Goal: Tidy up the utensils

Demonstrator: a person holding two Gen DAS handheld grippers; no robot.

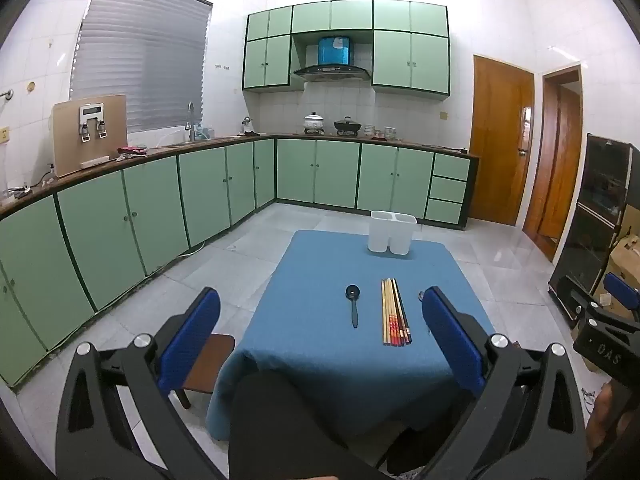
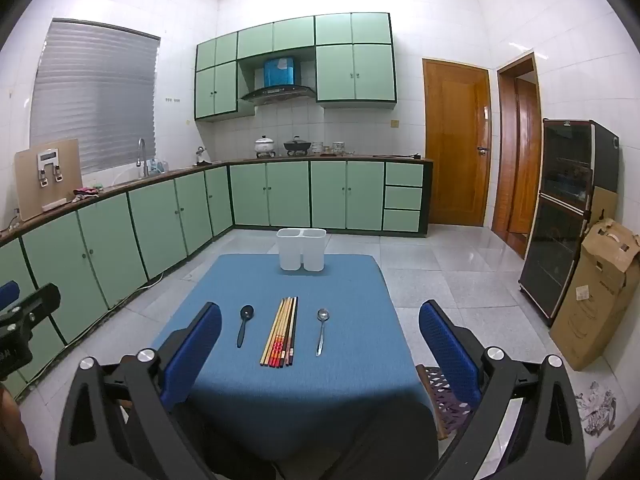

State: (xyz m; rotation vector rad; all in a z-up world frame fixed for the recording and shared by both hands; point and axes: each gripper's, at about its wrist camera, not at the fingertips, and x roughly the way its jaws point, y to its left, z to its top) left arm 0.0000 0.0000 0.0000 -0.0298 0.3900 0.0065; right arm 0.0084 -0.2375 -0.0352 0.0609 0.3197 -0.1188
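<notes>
A black spoon (image 1: 353, 306) (image 2: 244, 325), a bundle of several chopsticks (image 1: 395, 312) (image 2: 281, 332) and a metal spoon (image 2: 321, 330) lie side by side on the blue-clothed table (image 1: 320, 356) (image 2: 304, 384). A white two-compartment holder (image 1: 391, 231) (image 2: 301, 249) stands at the table's far edge. My left gripper (image 1: 320, 320) is open and empty, held above the near side of the table. My right gripper (image 2: 320, 336) is open and empty, also back from the utensils. In the left wrist view the metal spoon is mostly hidden behind the right finger.
Green cabinets (image 2: 160, 216) run along the left and back walls. A wooden stool (image 1: 208, 364) stands left of the table, a woven seat (image 2: 444, 396) at its right. A dark cabinet (image 2: 564, 216) and a cardboard box (image 2: 596, 292) stand at the right wall.
</notes>
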